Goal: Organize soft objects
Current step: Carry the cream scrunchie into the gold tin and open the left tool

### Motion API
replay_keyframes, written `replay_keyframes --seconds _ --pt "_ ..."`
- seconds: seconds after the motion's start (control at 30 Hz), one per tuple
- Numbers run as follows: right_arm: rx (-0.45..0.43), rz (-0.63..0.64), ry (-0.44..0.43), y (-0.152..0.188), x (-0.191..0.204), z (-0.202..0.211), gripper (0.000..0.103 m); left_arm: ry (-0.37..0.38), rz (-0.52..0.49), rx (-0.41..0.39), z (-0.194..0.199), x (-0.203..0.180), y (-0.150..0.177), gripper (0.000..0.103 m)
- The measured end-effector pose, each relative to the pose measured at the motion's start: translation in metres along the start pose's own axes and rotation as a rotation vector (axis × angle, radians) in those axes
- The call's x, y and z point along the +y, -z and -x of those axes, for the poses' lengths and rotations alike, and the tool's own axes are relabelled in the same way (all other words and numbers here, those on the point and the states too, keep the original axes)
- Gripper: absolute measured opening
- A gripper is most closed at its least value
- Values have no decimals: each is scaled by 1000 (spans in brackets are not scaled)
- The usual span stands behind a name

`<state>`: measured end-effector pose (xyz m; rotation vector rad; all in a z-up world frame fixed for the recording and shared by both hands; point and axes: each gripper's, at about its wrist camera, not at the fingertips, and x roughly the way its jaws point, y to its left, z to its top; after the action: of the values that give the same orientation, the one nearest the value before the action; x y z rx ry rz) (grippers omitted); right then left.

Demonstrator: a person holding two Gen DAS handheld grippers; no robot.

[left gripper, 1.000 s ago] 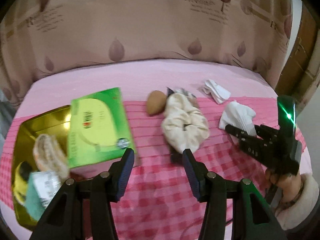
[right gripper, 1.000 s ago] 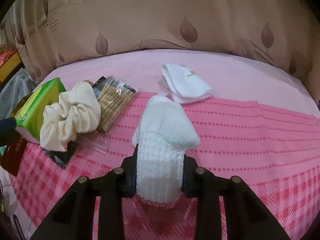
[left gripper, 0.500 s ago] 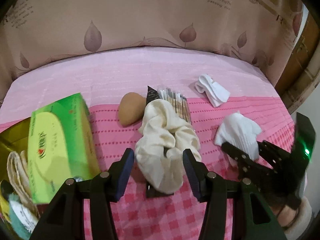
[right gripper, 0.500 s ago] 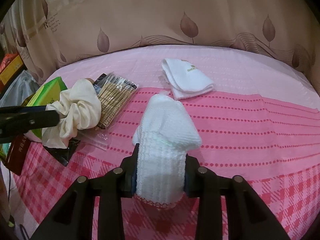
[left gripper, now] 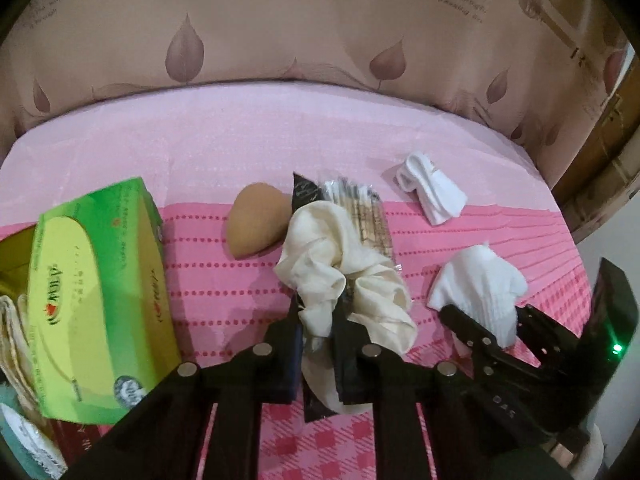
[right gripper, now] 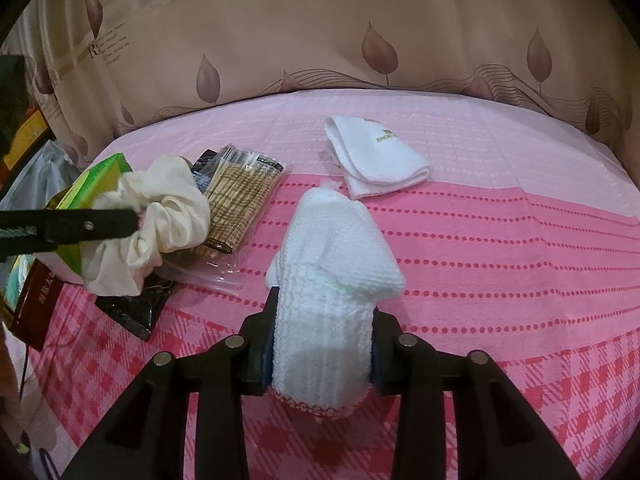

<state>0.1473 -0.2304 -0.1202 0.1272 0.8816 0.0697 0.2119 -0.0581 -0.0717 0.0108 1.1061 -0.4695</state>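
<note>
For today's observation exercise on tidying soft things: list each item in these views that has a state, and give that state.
left gripper: shut on cream scrunchie
right gripper: shut on white knitted sock
folded white cloth: lying free
green tissue box: closed
packet of sticks: sealed, flat

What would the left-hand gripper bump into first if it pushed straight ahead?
The left gripper is already shut on the cream scrunchie; beyond it probably lies the packet of sticks, though depth is uncertain.
</note>
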Motion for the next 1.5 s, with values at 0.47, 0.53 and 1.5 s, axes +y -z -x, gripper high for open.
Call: replay_keyframes --seconds 0.47,0.53,1.5 --pt "2 11 14 0 3 0 34 13 -43 -82 58 -12 8 11" --pt "2 14 18 1 4 0 34 7 -42 -84 63 -12 11 11" --pt "4 18 25 1 5 1 35 -170 19 -201 150 62 29 11"
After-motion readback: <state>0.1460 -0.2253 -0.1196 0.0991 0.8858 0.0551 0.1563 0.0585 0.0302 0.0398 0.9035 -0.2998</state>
